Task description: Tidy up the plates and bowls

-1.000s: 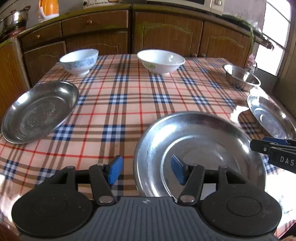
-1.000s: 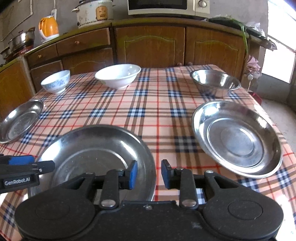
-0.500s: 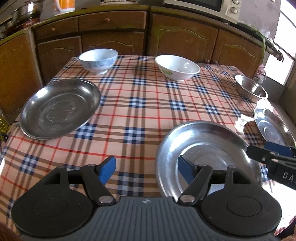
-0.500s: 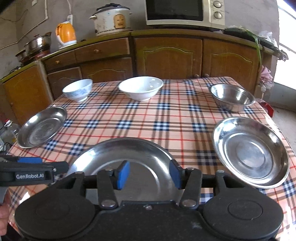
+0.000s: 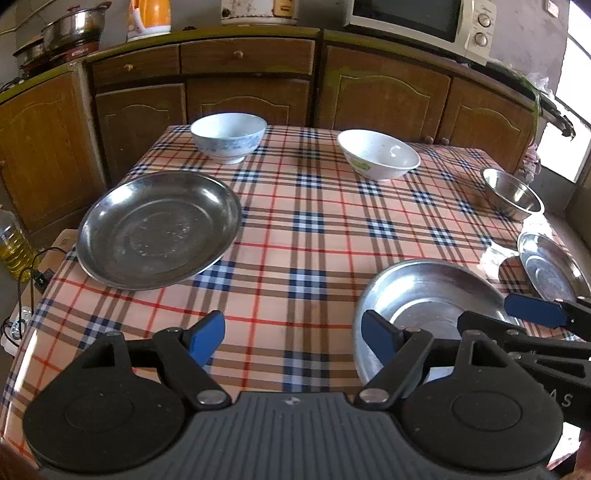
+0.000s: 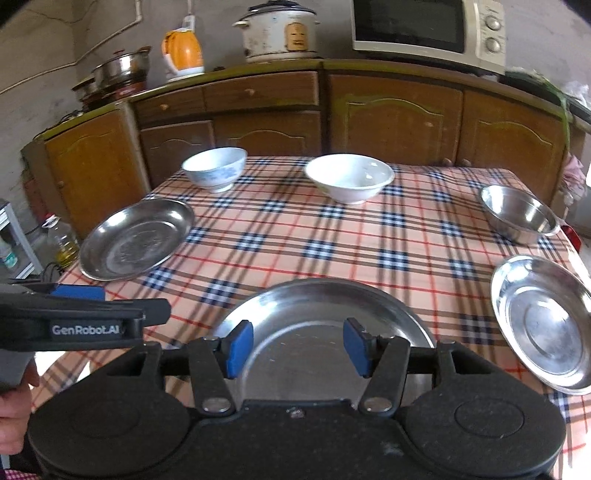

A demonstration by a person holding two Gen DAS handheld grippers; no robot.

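Note:
On the plaid tablecloth lie three steel plates: one at the left point(image 5: 155, 229) point(image 6: 135, 238), one at the near middle point(image 5: 424, 299) point(image 6: 317, 321) and one at the right point(image 5: 550, 267) point(image 6: 543, 317). At the far side stand a blue-patterned bowl point(image 5: 228, 136) point(image 6: 214, 168), a white bowl point(image 5: 378, 154) point(image 6: 349, 177) and a steel bowl point(image 5: 511, 192) point(image 6: 519, 212). My left gripper point(image 5: 291, 338) hovers over the cloth left of the middle plate, jaws opening, nothing between them. My right gripper point(image 6: 297, 347) hangs above the middle plate's near side, jaws opening, not touching it.
Wooden cabinets point(image 6: 395, 118) run behind the table with a microwave point(image 6: 428, 29), rice cooker point(image 6: 277, 31), orange kettle point(image 6: 183, 53) and pots. An oil bottle point(image 5: 11, 243) and cables sit on the floor at the left. The table edge point(image 5: 22, 350) drops off near left.
Both grippers have pulled back and risen from the middle plate, and their jaws have spread wider. The plate lies on the cloth, free of both grippers. More of the cabinets shows now.

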